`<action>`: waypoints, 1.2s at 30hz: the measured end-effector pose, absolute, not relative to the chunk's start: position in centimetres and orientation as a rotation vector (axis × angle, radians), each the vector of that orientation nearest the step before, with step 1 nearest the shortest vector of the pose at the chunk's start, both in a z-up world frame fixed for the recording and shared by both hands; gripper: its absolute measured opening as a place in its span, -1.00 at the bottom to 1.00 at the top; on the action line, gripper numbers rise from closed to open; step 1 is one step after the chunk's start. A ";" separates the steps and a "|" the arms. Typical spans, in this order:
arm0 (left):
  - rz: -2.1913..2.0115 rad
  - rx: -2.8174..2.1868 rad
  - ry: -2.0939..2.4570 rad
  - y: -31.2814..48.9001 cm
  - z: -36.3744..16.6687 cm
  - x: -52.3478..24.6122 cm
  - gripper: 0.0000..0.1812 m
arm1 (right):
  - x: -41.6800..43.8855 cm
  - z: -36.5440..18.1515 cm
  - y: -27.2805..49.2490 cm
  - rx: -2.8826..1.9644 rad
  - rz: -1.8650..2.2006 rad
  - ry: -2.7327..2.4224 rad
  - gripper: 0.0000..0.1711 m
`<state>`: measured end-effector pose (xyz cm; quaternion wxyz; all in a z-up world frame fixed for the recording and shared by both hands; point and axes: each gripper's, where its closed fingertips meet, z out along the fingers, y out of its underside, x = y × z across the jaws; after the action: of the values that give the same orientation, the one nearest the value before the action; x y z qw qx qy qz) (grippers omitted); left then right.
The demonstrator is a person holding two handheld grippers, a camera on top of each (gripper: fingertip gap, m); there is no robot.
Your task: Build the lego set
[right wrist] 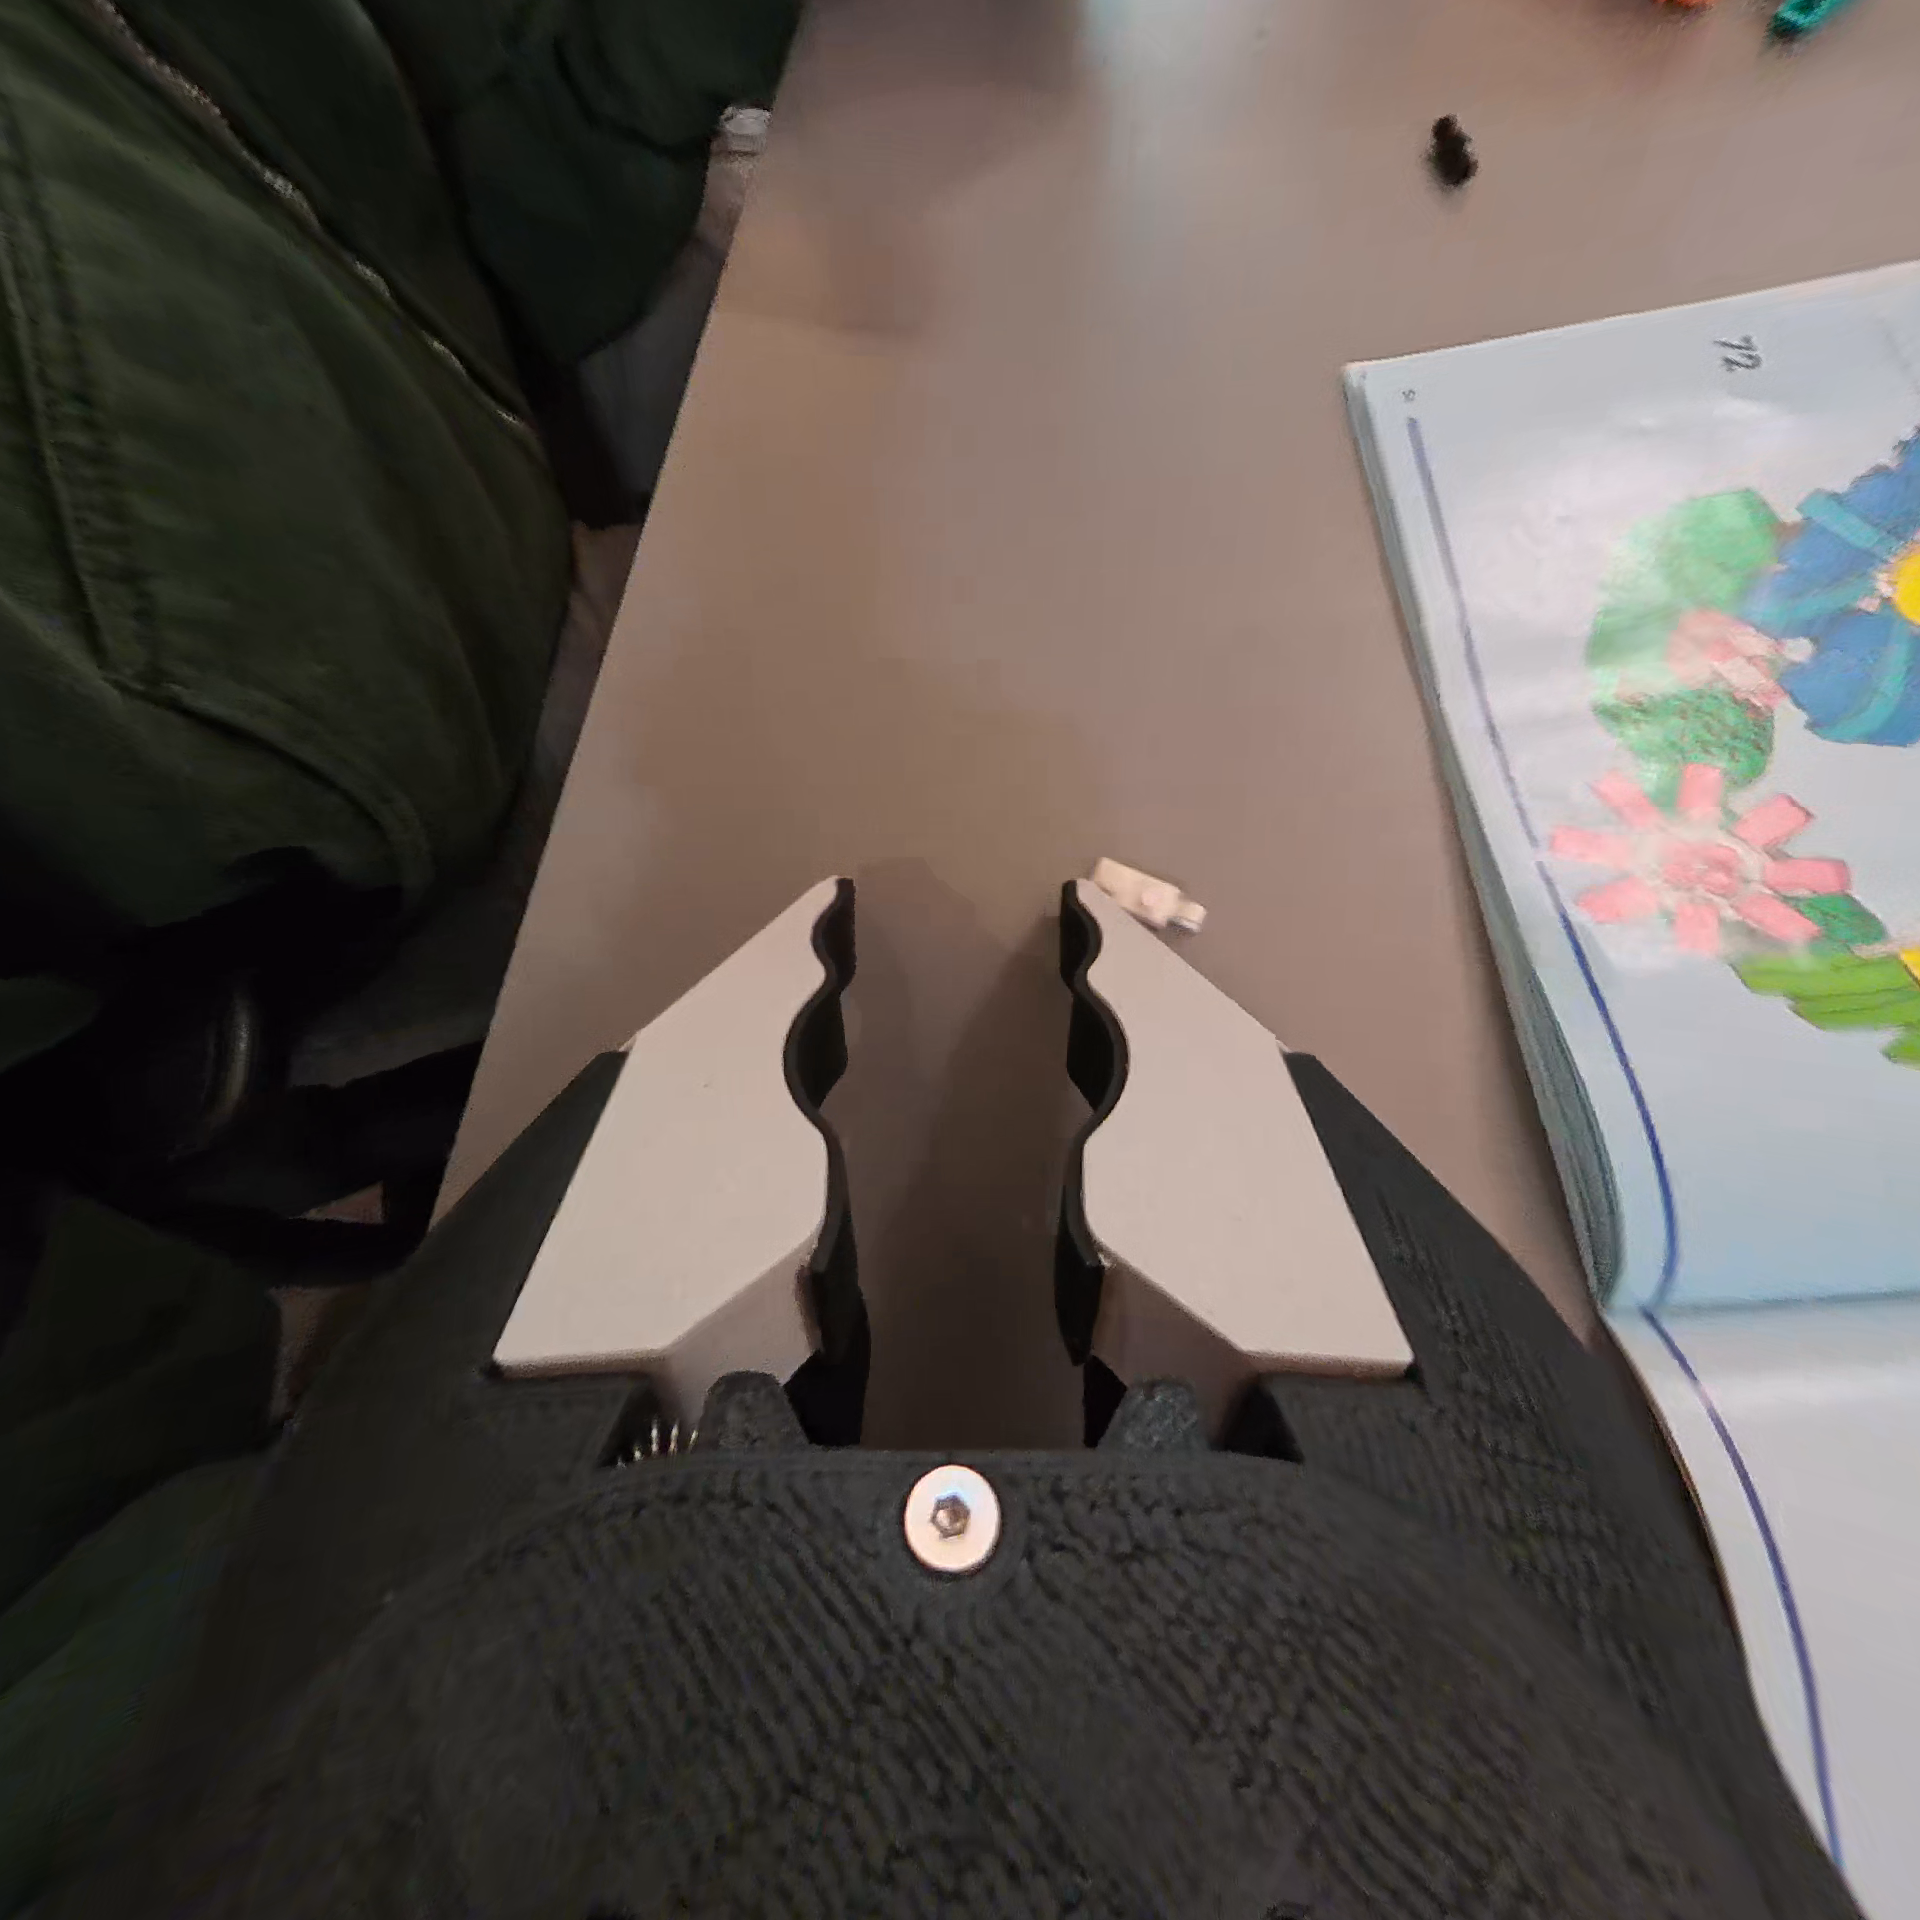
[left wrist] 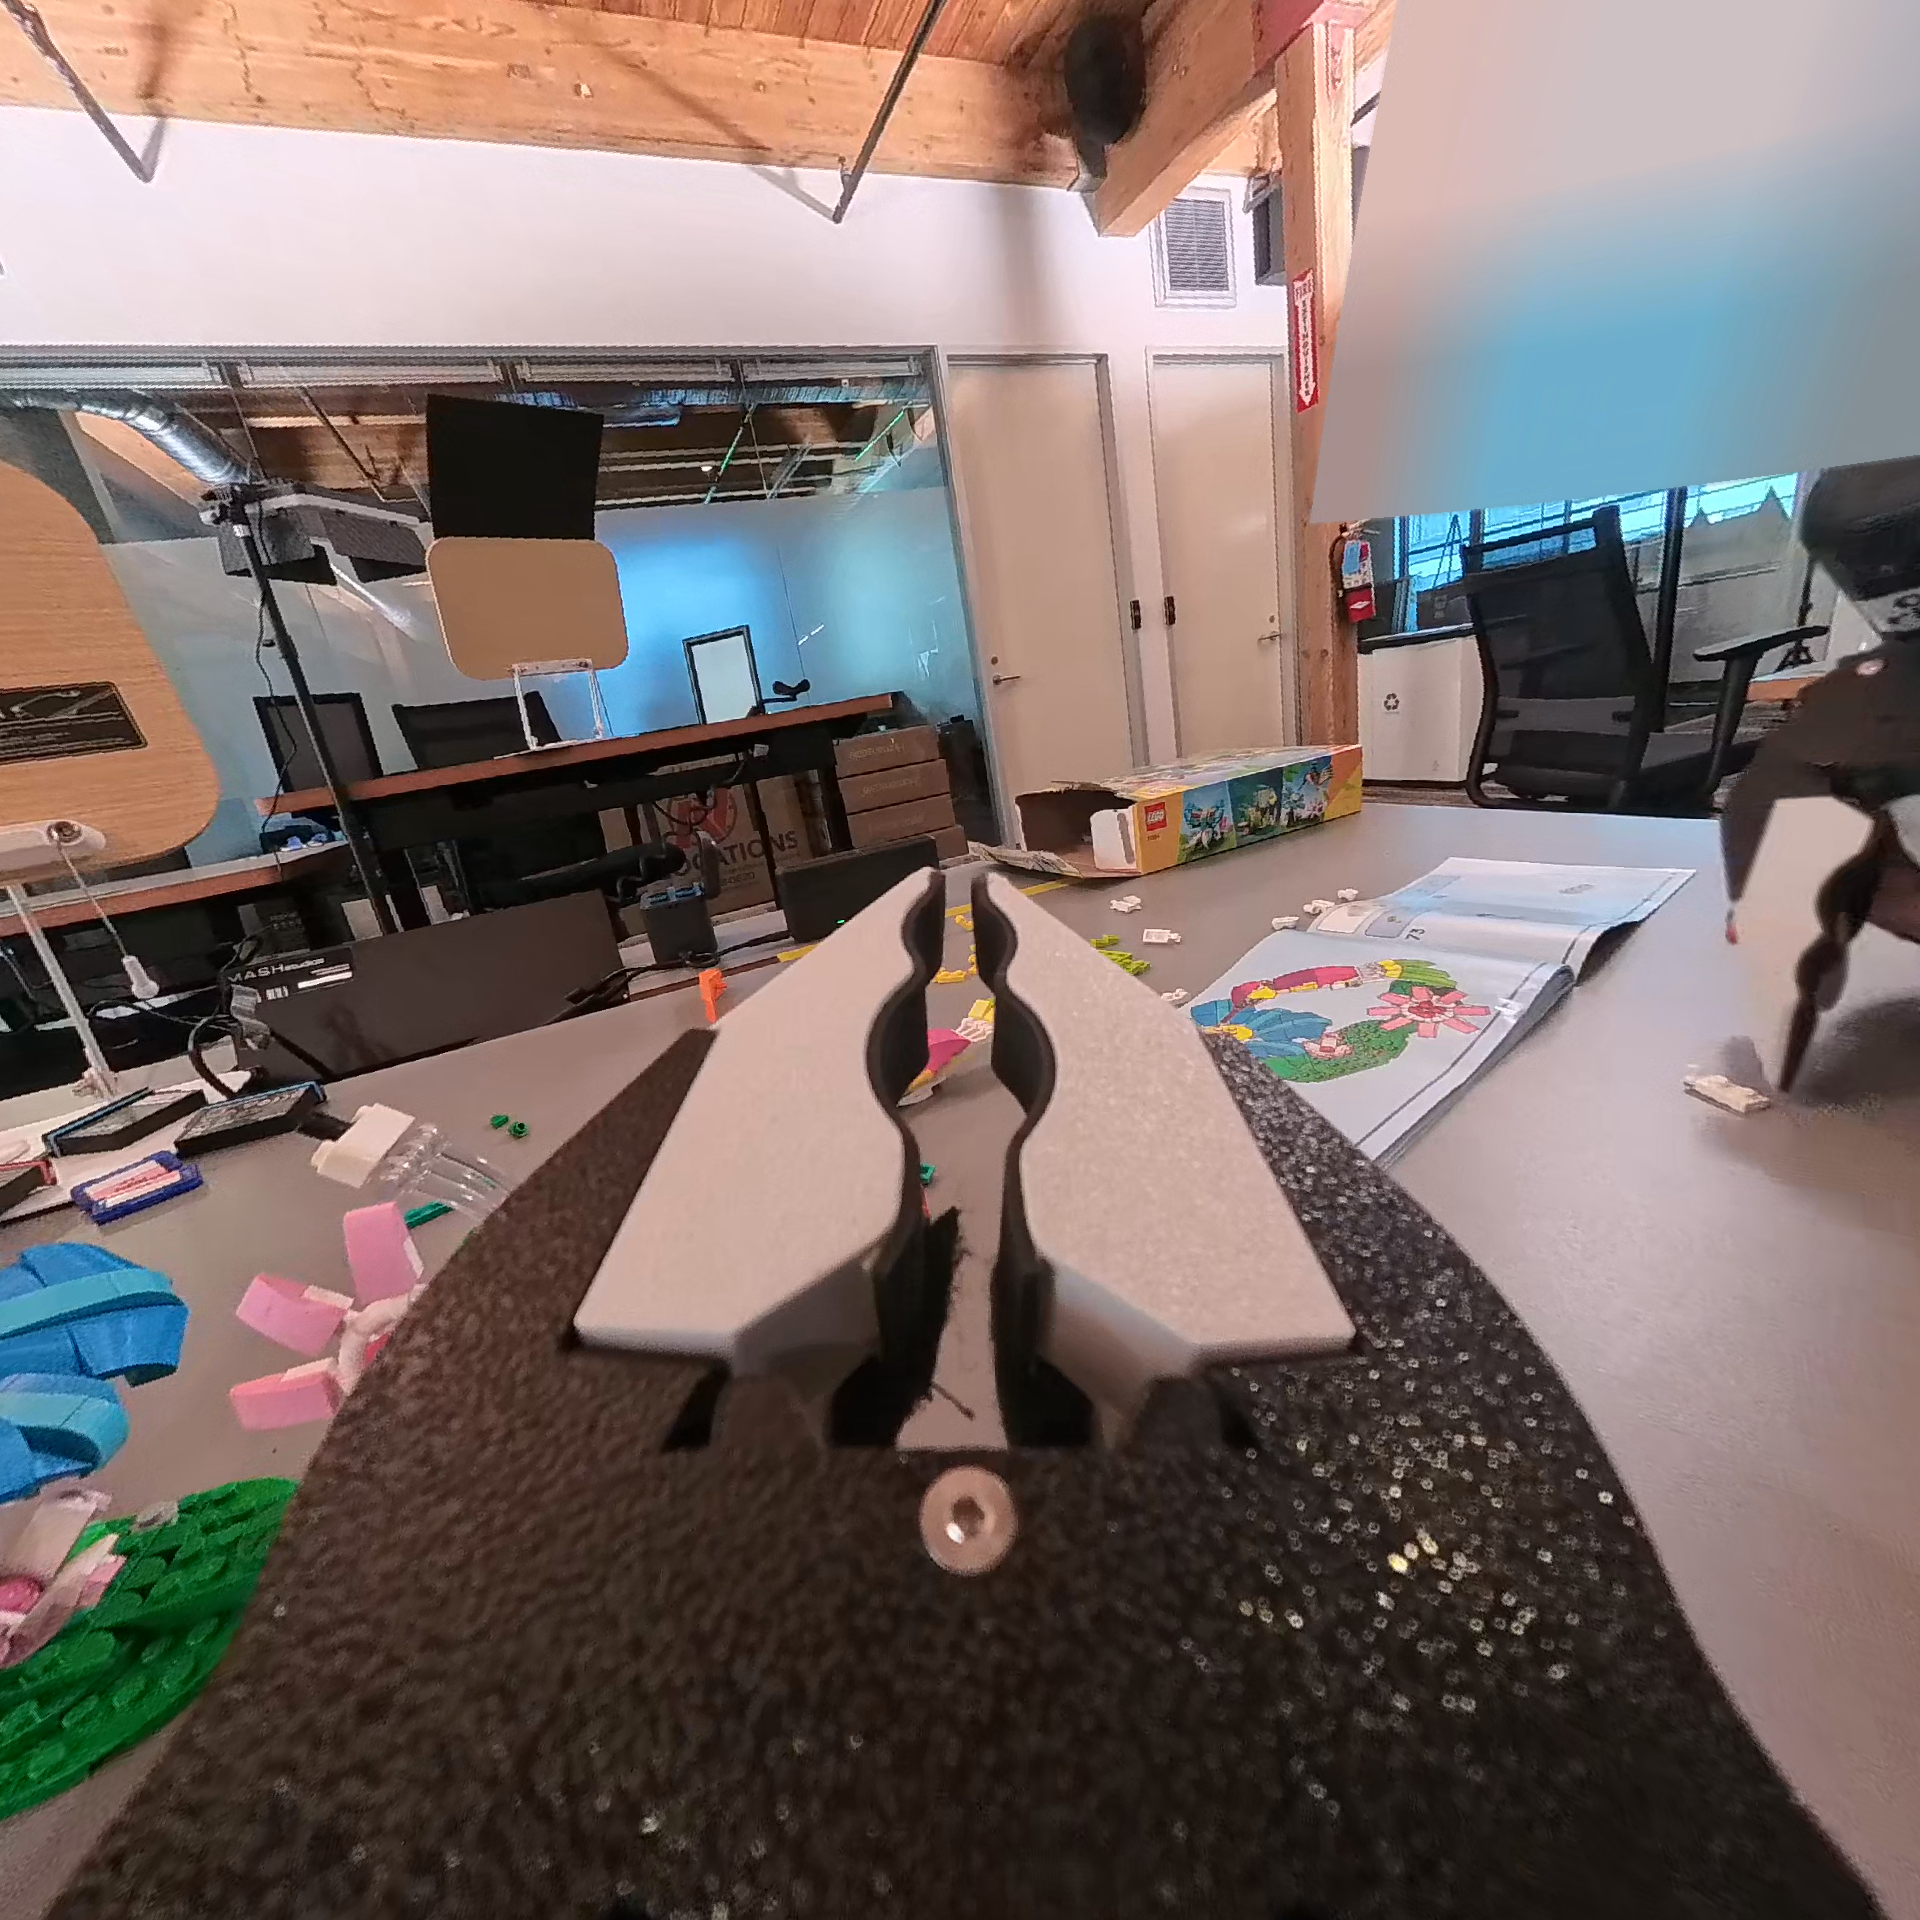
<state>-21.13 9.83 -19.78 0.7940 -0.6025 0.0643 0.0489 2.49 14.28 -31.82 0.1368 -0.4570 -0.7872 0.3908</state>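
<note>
Step in hand, as judged from the layout: piece pickup. The right tool (right wrist: pixel 958 899) hangs low over the grey counter (right wrist: pixel 997 520) with its jaws spread and nothing between them. A small white lego piece (right wrist: pixel 1148 894) lies on the counter just beside the right-hand fingertip, outside the gap, between the tool and the open light-blue instruction booklet (right wrist: pixel 1662 831).

The left tool (left wrist: pixel 958 894) is held off the counter on the other side of the booklet, jaws nearly pressed together with a narrow slit left, pinching nothing that can be seen.

The partial build, a green studded plate with blue and pink petal assemblies (left wrist: pixel 114 1621), sits well apart from the booklet, beyond the left tool.

Next move calls for:
1. Shift the right tool sideways toward the booklet until the white piece is centred in the gap.
2. Lower, then close lightly; the piece is small and flat and may skid.
</note>
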 end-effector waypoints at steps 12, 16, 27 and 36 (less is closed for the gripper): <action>0.104 -1.294 0.139 9.8 -19.8 -21.1 -0.97 | 1.1 -31.9 13.2 -1.247 1.138 -2.266 -0.23; 0.102 -1.291 0.137 9.8 -19.7 -21.1 -0.98 | 0.5 -28.7 16.4 -1.240 1.184 -2.014 -0.32; 0.095 -1.282 0.133 9.7 -19.6 -21.2 -0.98 | 7.5 -18.8 36.4 -1.167 0.647 -0.692 -0.72; 0.098 -1.286 0.132 9.7 -19.7 -21.2 -0.98 | -3.3 -19.1 33.7 -1.043 0.582 -0.936 -0.73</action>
<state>-21.19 9.71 -19.68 0.7971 -0.5989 0.0616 0.0455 -3.33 33.68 -19.06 0.7257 -0.4730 -0.4242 0.2639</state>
